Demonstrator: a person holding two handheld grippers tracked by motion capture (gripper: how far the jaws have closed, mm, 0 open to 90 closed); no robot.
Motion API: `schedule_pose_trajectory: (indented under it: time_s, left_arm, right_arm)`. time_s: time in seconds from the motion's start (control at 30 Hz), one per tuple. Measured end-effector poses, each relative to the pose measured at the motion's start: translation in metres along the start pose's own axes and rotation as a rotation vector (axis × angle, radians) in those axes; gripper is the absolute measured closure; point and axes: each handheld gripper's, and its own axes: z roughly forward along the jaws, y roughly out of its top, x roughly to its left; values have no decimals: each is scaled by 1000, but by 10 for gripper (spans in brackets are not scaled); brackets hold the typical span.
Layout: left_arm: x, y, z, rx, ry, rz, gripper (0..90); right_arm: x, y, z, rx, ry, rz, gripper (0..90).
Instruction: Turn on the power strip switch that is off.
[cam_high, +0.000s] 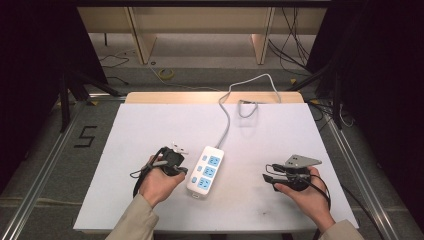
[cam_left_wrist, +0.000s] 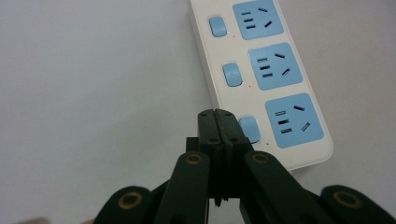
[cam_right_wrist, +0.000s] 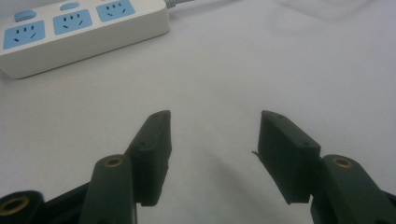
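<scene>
We see a white power strip (cam_high: 205, 171) with three blue sockets near the table's (cam_high: 280, 145) front edge; left gripper (cam_left_wrist: 215, 115) jaws together, right gripper (cam_right_wrist: 212, 140) jaws apart, empty.

Beyond the white tabletop (cam_high: 150, 130) lies a grey floor (cam_high: 200, 77) strewn with cables (one yellow coil (cam_high: 166, 74) among them), wooden furniture legs (cam_high: 142, 42) behind, darkness flanking both sides.

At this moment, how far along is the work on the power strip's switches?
Nothing looks finished: the power strip lies flat on the white table with all three sockets empty. In hand: the left gripper, jaws shut together, has its tip beside the nearest blue switch; whether it touches, I cannot tell. The right gripper waits open and empty off to the side. Left: likely pressing that switch.
</scene>
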Motion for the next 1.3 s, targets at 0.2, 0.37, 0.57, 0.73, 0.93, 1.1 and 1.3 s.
schedule_pose_trajectory:
  time_s: [0.2, 0.37, 0.57, 0.73, 0.93, 1.1, 1.3]
  left_arm:
    - [-4, 5, 2, 22, -13, 3, 898]
    - [-7, 8, 4, 34, -14, 8, 898]
    - [-10, 10, 6, 46, -26, 12, 898]
    - [-12, 12, 8, 63, -30, 14, 898]
    - [-15, 14, 11, 80, -25, 15, 898]
    - [-17, 14, 13, 91, -30, 20, 897]
    - [-17, 15, 14, 101, -28, 18, 898]
  right_arm:
    - [0, 0, 0, 0, 0, 1, 449]
    - [0, 0, -1, 0, 0, -2, 449]
    - [0, 0, 0, -1, 1, 1, 448]
    - [0, 0, -1, -2, 1, 1, 447]
    - [-1, 0, -1, -4, 0, 2, 446]
    - [-1, 0, -1, -4, -1, 2, 445]
    - [-1, 0, -1, -4, -2, 2, 445]
